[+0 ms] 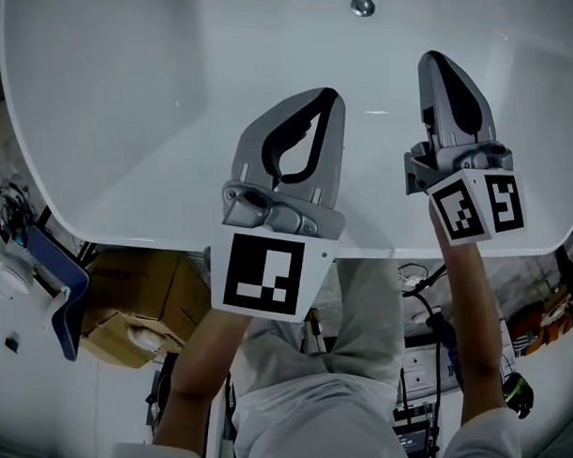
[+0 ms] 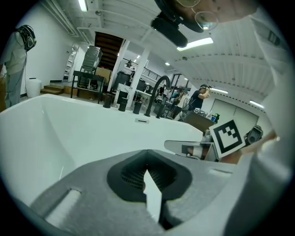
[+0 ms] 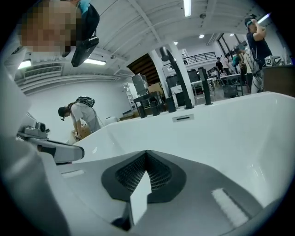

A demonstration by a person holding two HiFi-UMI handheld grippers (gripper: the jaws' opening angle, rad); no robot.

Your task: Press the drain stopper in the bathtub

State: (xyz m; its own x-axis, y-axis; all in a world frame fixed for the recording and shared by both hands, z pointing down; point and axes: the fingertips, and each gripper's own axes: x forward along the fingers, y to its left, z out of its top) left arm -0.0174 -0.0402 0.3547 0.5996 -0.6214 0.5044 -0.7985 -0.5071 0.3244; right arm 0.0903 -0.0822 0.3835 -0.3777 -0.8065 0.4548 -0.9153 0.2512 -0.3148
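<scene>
Left gripper [image 1: 327, 95], right gripper [image 1: 433, 59] closed over bathtub [image 1: 132, 96].

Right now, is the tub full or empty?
Empty: the tub shows bare white walls and floor, with no waterline, and the stopper lies uncovered.

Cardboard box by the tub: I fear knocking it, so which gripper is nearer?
Left. The left gripper is above the tub rim, right of the cardboard box; the right gripper is farther right.

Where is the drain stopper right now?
At the head view's top edge, the drain stopper sits in the bathtub floor, beyond the left gripper and right gripper, touching neither.
</scene>
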